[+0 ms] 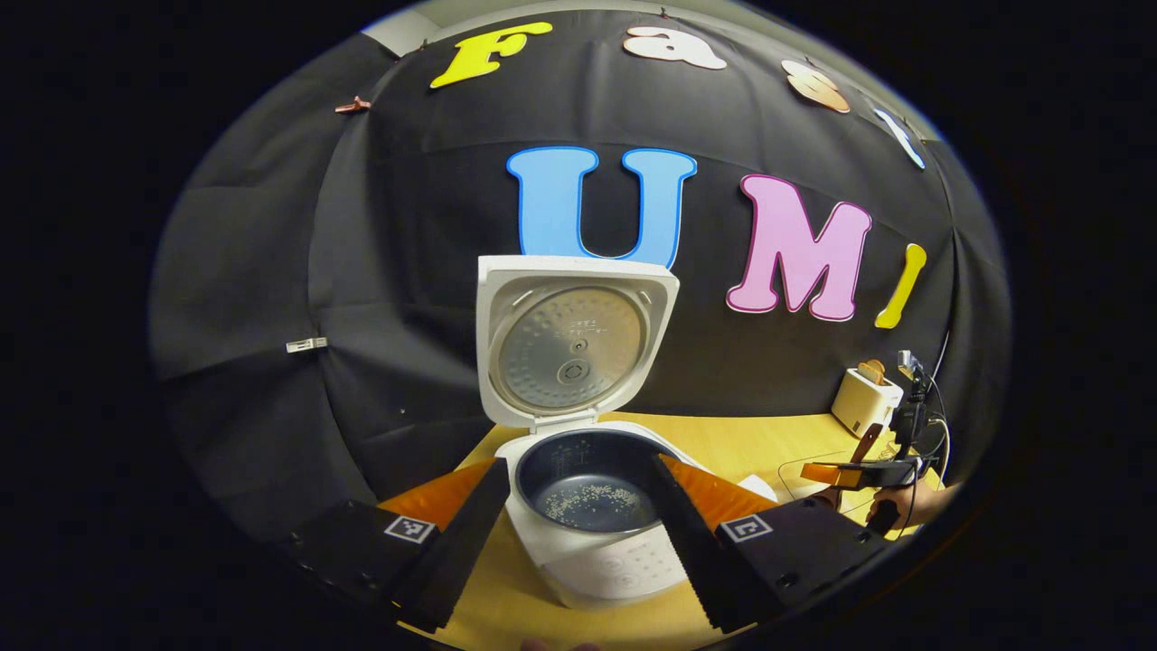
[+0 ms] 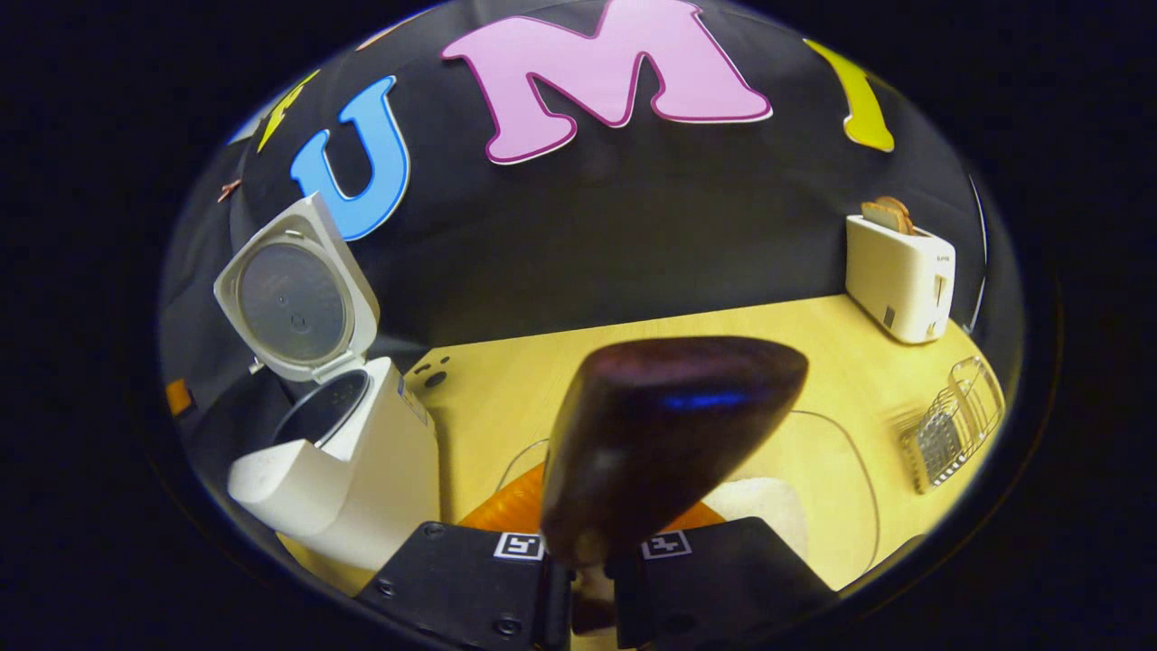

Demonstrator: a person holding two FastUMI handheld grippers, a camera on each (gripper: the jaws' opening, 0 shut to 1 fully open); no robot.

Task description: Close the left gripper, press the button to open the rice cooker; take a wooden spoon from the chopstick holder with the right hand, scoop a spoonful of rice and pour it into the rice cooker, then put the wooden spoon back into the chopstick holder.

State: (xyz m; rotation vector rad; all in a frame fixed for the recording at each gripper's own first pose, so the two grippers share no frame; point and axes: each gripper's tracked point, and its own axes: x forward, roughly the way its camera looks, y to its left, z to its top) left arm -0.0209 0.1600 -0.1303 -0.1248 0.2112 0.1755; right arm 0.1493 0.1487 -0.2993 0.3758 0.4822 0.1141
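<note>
While the left tongs (image 1: 578,533) stood spread wide, their two fingers (image 1: 465,533) framed the white rice cooker (image 1: 587,533) without touching it, and its square white lid (image 1: 574,339) stood raised upright behind the dark inner pot (image 1: 587,488), where a scatter of white rice grains (image 1: 592,502) lay on the bottom. In the right gripper view, the right tongs (image 2: 587,579) were pinched on the handle of the dark wooden spoon (image 2: 660,434), whose broad bowl rose close before the camera. Past it lay the yellow wooden worktop (image 2: 687,334), with the cooker to the left, a white toaster (image 2: 899,271) holding bread at the far right, and a wire rack (image 2: 958,416) nearer the edge.
</note>
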